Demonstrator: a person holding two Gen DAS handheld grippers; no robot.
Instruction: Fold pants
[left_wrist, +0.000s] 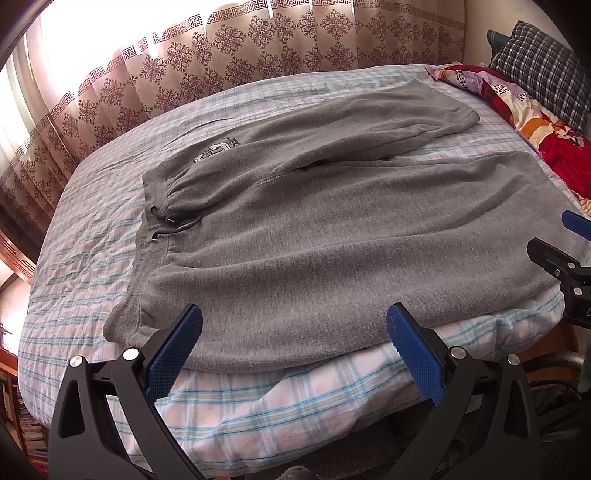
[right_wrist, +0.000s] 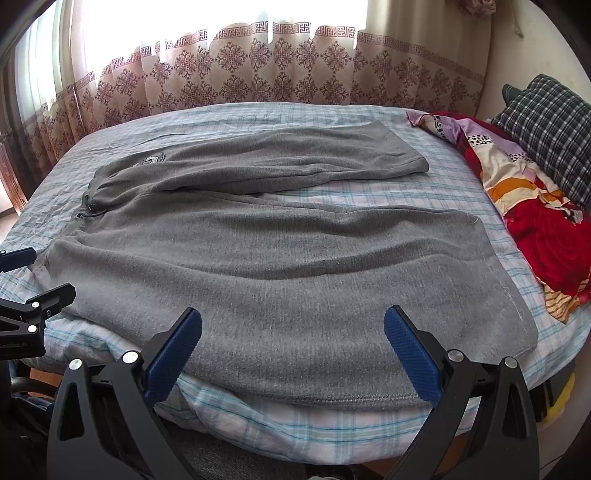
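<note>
Grey sweatpants (left_wrist: 295, 236) lie flat on the bed (left_wrist: 74, 240), legs spread apart, near leg along the edge. Your left tongs (left_wrist: 294, 330) and right tongs (right_wrist: 293, 328) both spread, empty. Fabric looks thick, soft, floppy; pinch waistband and near cuff

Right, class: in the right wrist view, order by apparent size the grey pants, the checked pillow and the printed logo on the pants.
1. grey pants
2. checked pillow, farther away and partly cut off
3. printed logo
</note>
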